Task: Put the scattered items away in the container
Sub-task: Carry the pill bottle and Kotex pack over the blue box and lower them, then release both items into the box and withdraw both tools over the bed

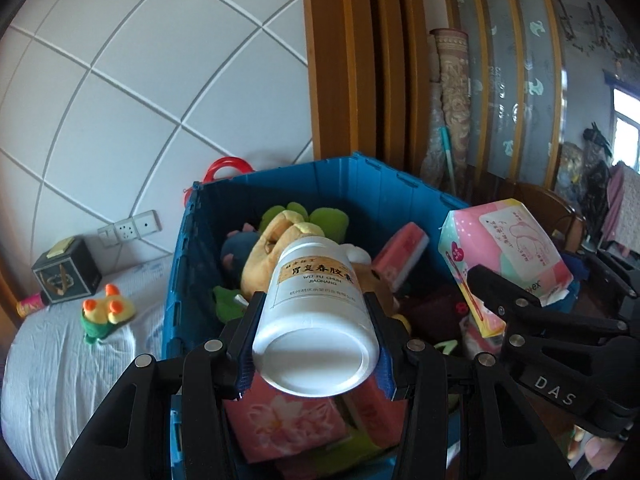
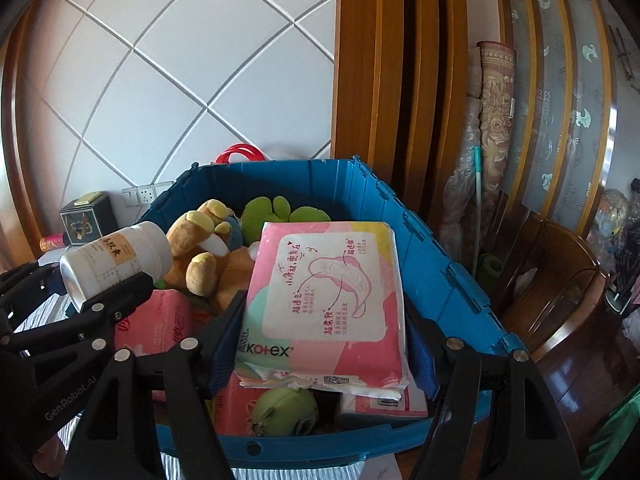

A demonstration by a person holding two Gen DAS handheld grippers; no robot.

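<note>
My left gripper (image 1: 316, 320) is shut on a white medicine bottle (image 1: 316, 312) with an orange label and holds it above the blue crate (image 1: 180, 264). The bottle also shows in the right wrist view (image 2: 116, 258), at the crate's left side. My right gripper (image 2: 324, 328) is shut on a pink Kotex pad pack (image 2: 328, 296) and holds it flat over the crate (image 2: 440, 264). The pack also shows in the left wrist view (image 1: 508, 252). Inside the crate lie plush toys (image 2: 208, 248), pink tissue packs (image 2: 160, 320) and a green pouch (image 2: 284, 408).
A green and yellow plush toy (image 1: 106, 314) lies on the white bed sheet (image 1: 60, 360) left of the crate. A black box (image 1: 66, 272) and a small pink tube (image 1: 30, 304) sit near the wall sockets. Wooden sliding doors and a rolled rug (image 2: 496, 120) stand behind.
</note>
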